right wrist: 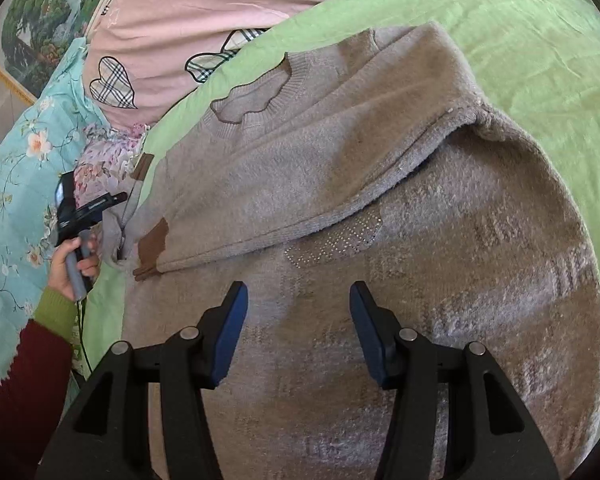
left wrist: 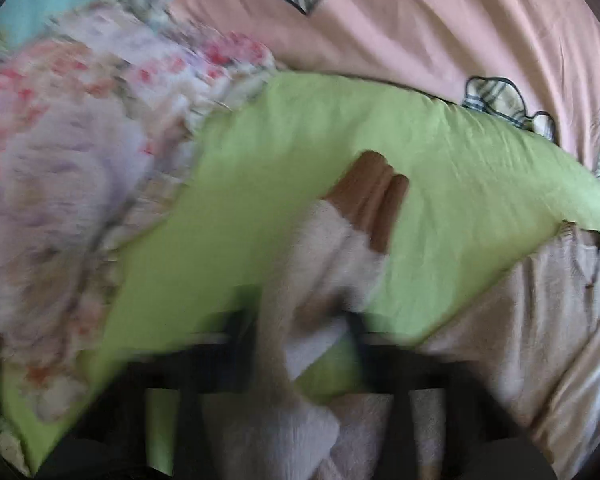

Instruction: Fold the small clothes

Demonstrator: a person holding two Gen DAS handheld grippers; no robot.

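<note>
A beige knit sweater (right wrist: 380, 260) with brown trim lies on a green sheet (right wrist: 520, 40). One side is folded over its body. My right gripper (right wrist: 298, 300) is open and empty, just above the sweater's lower body. My left gripper (right wrist: 112, 200) is at the sweater's left edge by the sleeve. In the blurred left wrist view its fingers (left wrist: 356, 328) close around the beige sleeve (left wrist: 320, 280) with its brown cuff (left wrist: 376, 196), held over the green sheet (left wrist: 420, 160).
A pink quilt (right wrist: 172, 20) with plaid hearts lies behind the sheet. A floral cloth (left wrist: 60, 160) and a turquoise flowered cover (right wrist: 16, 184) lie to the left. A framed picture (right wrist: 32, 32) hangs at the far left.
</note>
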